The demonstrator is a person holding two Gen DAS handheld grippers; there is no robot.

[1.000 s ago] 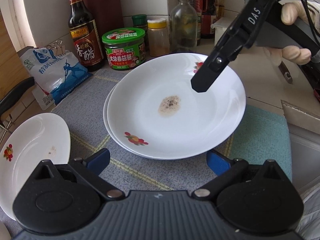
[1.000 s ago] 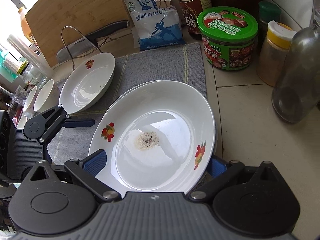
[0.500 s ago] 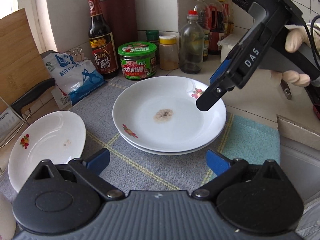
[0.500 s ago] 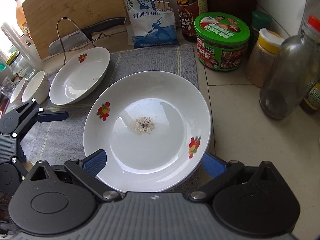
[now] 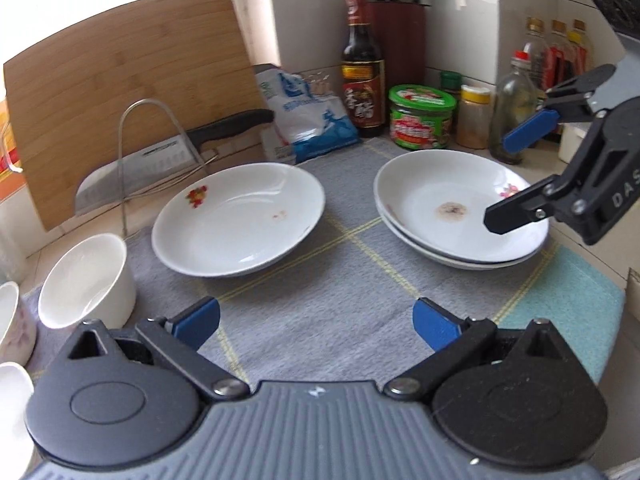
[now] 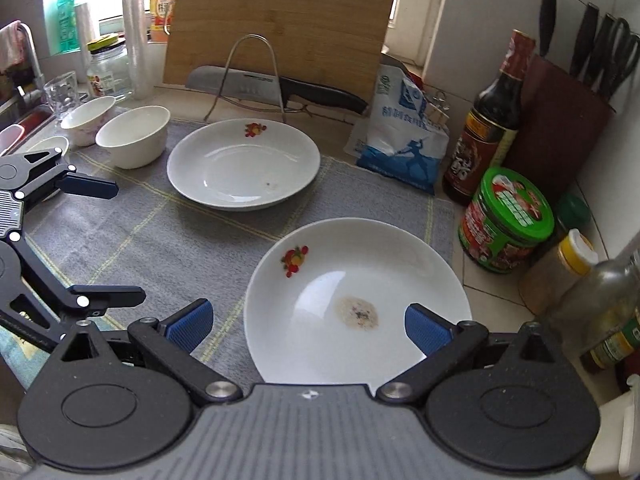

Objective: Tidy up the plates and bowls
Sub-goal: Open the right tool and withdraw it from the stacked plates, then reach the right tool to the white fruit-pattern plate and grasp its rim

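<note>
Two stacked white plates (image 5: 452, 216) with a brown stain sit on the grey mat at the right; the stack also shows in the right wrist view (image 6: 356, 300). A single white plate (image 5: 240, 216) lies to their left, seen too in the right wrist view (image 6: 244, 164). White bowls (image 5: 88, 280) stand at the mat's left edge, also visible in the right wrist view (image 6: 134, 140). My left gripper (image 5: 316, 322) is open and empty above the mat. My right gripper (image 6: 308, 322) is open and empty, raised over the stack's near rim; it shows in the left wrist view (image 5: 520, 172).
A cleaver on a wire rack (image 5: 160, 160) and a bamboo board (image 5: 120, 92) stand behind the single plate. A salt bag (image 5: 308, 120), vinegar bottle (image 5: 362, 72), green-lidded jar (image 5: 422, 116), spice jars and a knife block line the back. Glasses and a jar (image 6: 108, 68) stand far left.
Both grippers pulled back and up from the stacked plates. The left view swung left, bringing the single plate and bowls into sight. The stack stayed in place.
</note>
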